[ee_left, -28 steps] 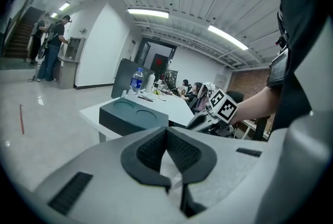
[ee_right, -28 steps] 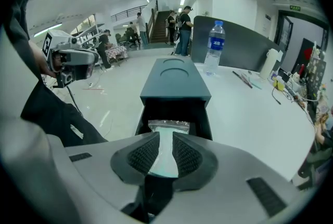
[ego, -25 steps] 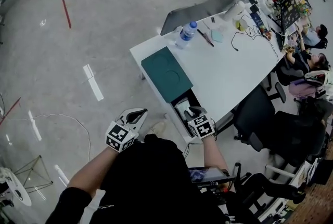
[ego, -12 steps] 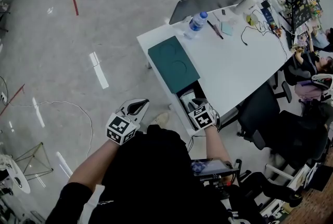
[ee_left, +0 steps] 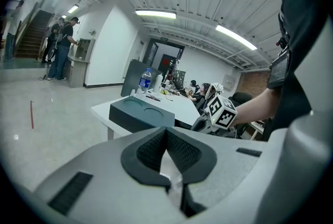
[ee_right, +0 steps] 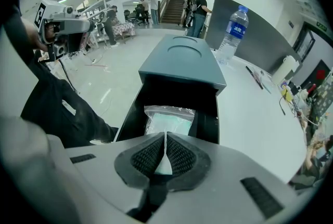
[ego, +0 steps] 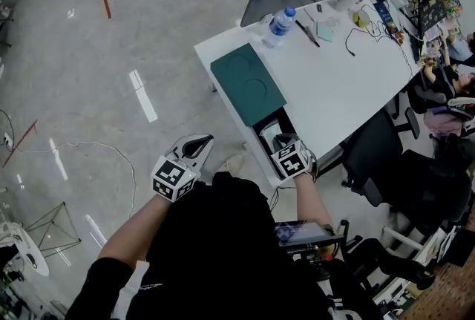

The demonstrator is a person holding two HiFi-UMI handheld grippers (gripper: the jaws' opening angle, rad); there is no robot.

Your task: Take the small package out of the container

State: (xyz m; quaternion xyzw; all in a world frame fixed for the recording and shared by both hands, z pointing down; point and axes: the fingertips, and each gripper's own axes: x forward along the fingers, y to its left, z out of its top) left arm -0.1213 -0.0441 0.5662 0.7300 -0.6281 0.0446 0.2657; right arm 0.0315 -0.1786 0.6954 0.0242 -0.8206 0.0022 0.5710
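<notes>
Your right gripper (ee_right: 165, 137) has its jaws together just over the small package (ee_right: 169, 119) lying in the open container (ee_right: 182, 64) at the desk (ee_right: 250, 114) edge, the left gripper (ee_left: 166, 137) likewise closed and empty, so pushing in unopened could shove the slick bag deeper.

Glossy plastic package (ee_right: 169, 119), matt container (ee_right: 182, 64)

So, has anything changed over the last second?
Almost nothing. The right hand-held gripper stays at the open end of the container, jaws together, and the small package still lies inside. The left hand-held gripper stays off to the side, shut and empty. Only the head view shifted slightly.
</notes>
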